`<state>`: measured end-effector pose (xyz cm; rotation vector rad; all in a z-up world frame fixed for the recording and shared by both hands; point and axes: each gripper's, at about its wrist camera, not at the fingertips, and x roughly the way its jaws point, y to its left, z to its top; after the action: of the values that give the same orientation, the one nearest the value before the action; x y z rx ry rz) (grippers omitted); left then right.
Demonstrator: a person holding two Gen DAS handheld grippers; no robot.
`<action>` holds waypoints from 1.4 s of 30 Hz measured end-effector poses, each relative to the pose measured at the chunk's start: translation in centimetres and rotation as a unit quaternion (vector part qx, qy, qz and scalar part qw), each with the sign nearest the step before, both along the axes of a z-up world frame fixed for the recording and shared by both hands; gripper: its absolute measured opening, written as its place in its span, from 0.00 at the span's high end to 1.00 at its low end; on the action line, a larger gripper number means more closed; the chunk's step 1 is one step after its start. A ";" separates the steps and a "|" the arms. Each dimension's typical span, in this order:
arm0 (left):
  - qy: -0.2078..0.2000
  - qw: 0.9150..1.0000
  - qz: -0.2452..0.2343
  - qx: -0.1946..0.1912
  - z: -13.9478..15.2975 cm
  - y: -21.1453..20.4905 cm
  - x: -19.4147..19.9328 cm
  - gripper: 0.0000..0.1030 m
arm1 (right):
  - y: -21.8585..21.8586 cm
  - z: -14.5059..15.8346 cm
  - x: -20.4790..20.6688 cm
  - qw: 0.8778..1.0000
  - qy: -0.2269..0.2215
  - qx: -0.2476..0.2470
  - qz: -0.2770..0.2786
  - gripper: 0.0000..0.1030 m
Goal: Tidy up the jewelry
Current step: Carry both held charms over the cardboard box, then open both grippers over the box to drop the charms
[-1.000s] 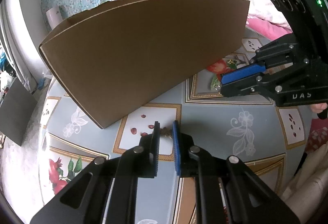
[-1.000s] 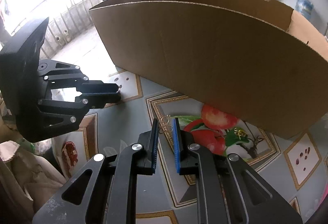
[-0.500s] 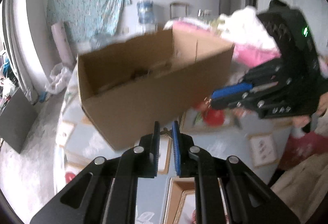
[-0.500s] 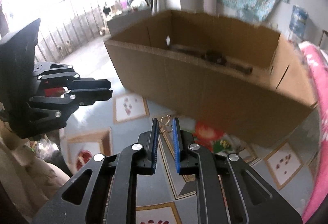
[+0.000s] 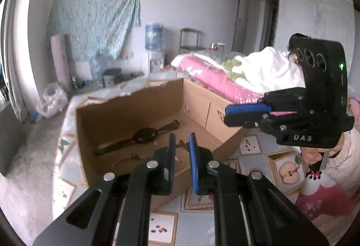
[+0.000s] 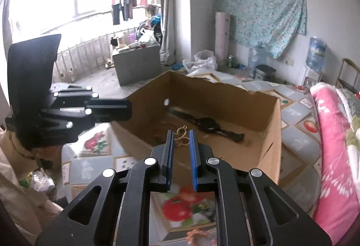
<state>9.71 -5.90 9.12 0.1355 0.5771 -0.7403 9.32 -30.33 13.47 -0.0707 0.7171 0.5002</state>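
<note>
An open cardboard box (image 5: 144, 110) (image 6: 273, 131) stands on the patterned tablecloth. A dark wristwatch (image 5: 144, 133) (image 6: 207, 123) lies on its floor with a few small gold pieces (image 5: 132, 158). My right gripper (image 6: 181, 135) is shut on a gold earring (image 6: 181, 136) and holds it above the box's near wall. My left gripper (image 5: 181, 140) is shut on a small gold piece of jewelry (image 5: 181, 145), held above the box's near edge. Each gripper shows in the other's view, the right (image 5: 227, 114) and the left (image 6: 126, 110).
The table (image 5: 252, 146) has a blue-grey cloth with fruit panels. A pink blanket with white bedding (image 5: 225, 79) (image 6: 333, 144) lies beside the box. A grey cabinet (image 6: 137, 63) stands on the floor by the window.
Both grippers have risen from table level to above the box, so its inside now shows. Each still holds its piece of jewelry.
</note>
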 end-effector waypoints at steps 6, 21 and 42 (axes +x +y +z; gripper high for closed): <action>0.085 0.996 0.016 0.020 -2.1 -2.8 4.4 0.89 | -0.8 -1.4 4.5 0.999 0.051 0.009 0.001 0.89; 0.224 0.973 0.045 -0.025 -4.6 -3.1 10.3 0.74 | -1.8 -2.1 8.4 0.995 0.074 0.021 -0.056 0.81; 0.143 0.987 0.070 -0.025 -0.6 0.3 5.0 0.59 | -7.2 1.6 0.7 0.989 0.036 0.062 -0.130 0.58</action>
<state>14.71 -5.64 8.54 -0.0590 0.8329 -0.6411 10.02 -37.51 15.07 0.1556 0.7510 0.2981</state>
